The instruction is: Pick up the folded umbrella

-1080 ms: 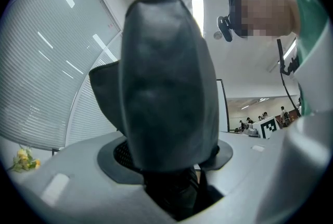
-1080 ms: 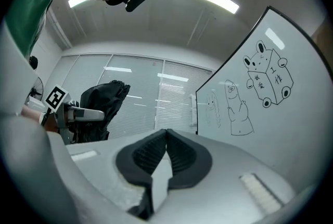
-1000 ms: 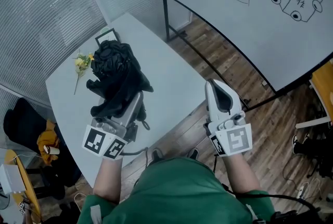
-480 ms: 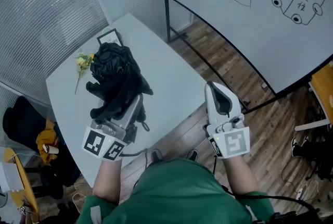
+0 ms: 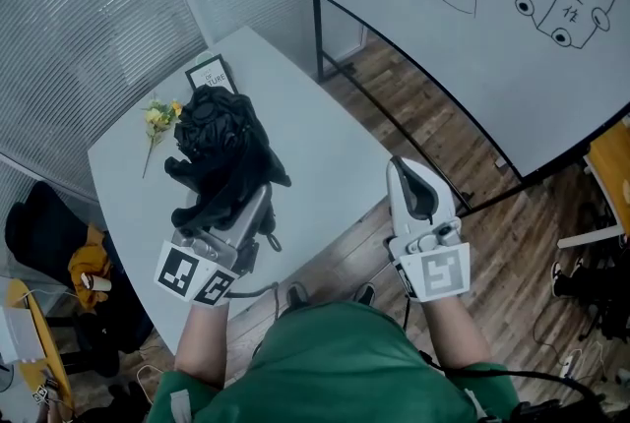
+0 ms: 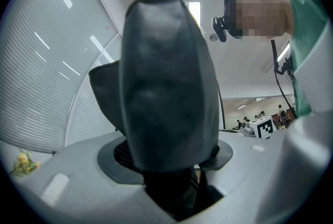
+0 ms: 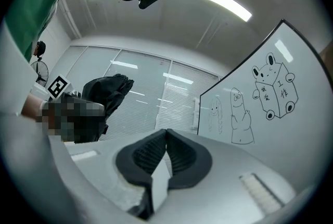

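Left gripper (image 5: 246,203) is clamped on the black folded umbrella (image 5: 219,141). In the left gripper view the dark fabric bundle fills the gap between the jaws, which stand fairly wide around it. Loose canopy folds bunch at the top and hang off both sides. The umbrella sits over the near-left part of the tabletop (image 5: 325,155), tilted up and away from the person. In the right gripper view it shows in the air against the window blinds (image 7: 151,98), so it looks clear of the tabletop, though contact can't be ruled out from above. A short strap loop dangles just beside the left gripper.

Right gripper (image 5: 413,180) is past the tabletop's right edge, over the wooden floor (image 5: 423,106). Its ribbed pads are pressed together with nothing between them.

A yellow flower sprig (image 5: 156,119) lies near the tabletop's left edge, just beside the umbrella's far end. A small framed card (image 5: 209,74) stands at the far corner. A whiteboard (image 5: 492,47) with cartoon drawings stands to the right of the table.
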Demonstrator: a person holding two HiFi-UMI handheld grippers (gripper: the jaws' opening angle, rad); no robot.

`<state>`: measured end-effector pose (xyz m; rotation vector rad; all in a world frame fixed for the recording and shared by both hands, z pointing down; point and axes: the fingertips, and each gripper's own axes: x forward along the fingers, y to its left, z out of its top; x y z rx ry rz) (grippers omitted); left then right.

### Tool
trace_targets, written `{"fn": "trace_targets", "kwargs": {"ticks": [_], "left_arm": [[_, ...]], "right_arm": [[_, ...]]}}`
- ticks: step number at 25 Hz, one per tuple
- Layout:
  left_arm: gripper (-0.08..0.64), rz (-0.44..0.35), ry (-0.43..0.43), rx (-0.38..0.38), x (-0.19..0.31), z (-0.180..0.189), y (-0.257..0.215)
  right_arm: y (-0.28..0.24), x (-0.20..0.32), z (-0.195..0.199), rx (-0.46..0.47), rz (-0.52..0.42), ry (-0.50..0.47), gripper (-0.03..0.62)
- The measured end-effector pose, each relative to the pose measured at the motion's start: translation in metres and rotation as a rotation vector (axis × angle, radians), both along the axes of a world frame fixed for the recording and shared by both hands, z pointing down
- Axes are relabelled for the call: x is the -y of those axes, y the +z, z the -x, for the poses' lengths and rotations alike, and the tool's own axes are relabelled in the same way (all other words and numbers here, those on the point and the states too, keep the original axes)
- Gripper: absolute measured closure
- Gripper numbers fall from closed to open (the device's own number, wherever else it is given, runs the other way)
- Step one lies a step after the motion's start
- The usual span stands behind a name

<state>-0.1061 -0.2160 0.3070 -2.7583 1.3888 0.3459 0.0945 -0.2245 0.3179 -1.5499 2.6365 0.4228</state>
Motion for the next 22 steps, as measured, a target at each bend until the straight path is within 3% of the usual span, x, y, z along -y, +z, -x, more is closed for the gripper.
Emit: {"fn": "trace_targets", "kwargs": {"ticks": [22], "left_arm": [[0.281, -0.008, 0.020, 0.006, 0.000, 0.006, -0.001]], "right_arm": [[0.000, -0.001, 0.011, -0.014, 0.005, -0.008, 0.589]]}}
